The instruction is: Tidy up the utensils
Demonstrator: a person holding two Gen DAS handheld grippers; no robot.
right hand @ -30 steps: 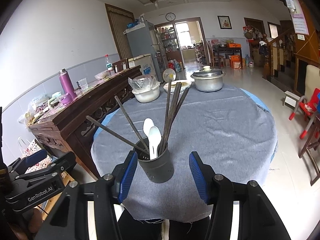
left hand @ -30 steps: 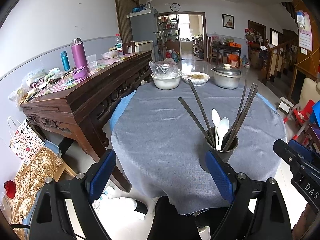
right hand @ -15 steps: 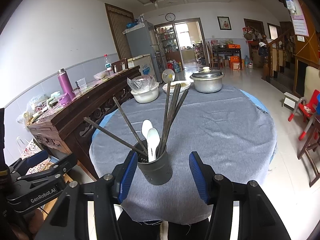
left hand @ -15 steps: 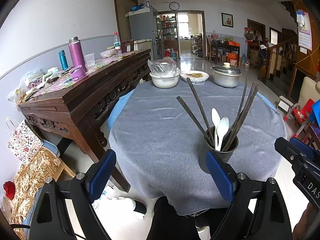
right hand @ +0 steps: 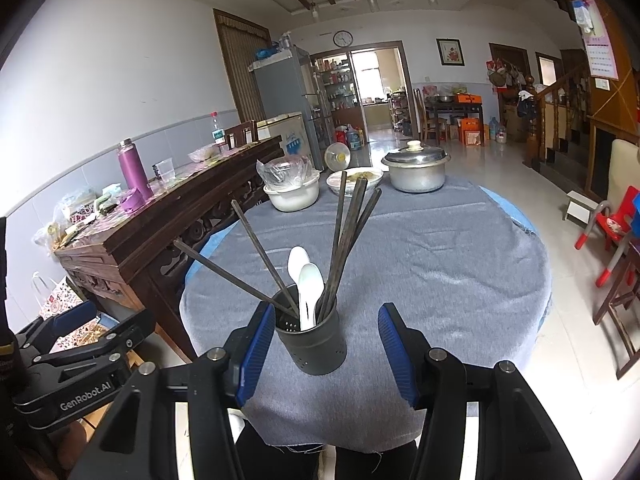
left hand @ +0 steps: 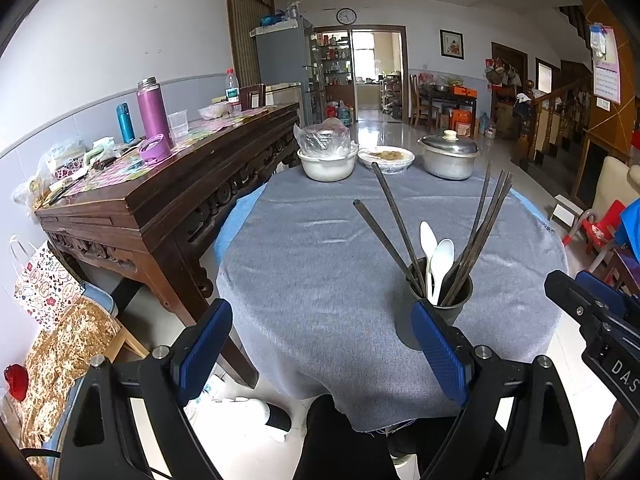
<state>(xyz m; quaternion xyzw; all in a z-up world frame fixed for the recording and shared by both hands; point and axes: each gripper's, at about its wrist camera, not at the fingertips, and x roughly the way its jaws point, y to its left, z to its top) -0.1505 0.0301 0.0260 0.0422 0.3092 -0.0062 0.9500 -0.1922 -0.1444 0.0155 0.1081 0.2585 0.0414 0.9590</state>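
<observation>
While the left gripper (left hand: 320, 348) hangs wide open over the grey cloth's (left hand: 320, 272) near edge, holding nothing, the dark utensil holder (right hand: 312, 336) with chopsticks (right hand: 344, 240) and white spoons (right hand: 306, 284) stands between the right gripper's (right hand: 326, 350) parted, untouching fingers.

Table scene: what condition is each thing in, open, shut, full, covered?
utensil holder: upright, holding chopsticks and spoons
white spoons: standing, bowls up
metal pot: lid on
white bowl: covered by a plastic bag
purple flask: cap off, lying beside it
left gripper: open, empty
right gripper: open, astride the holder
</observation>
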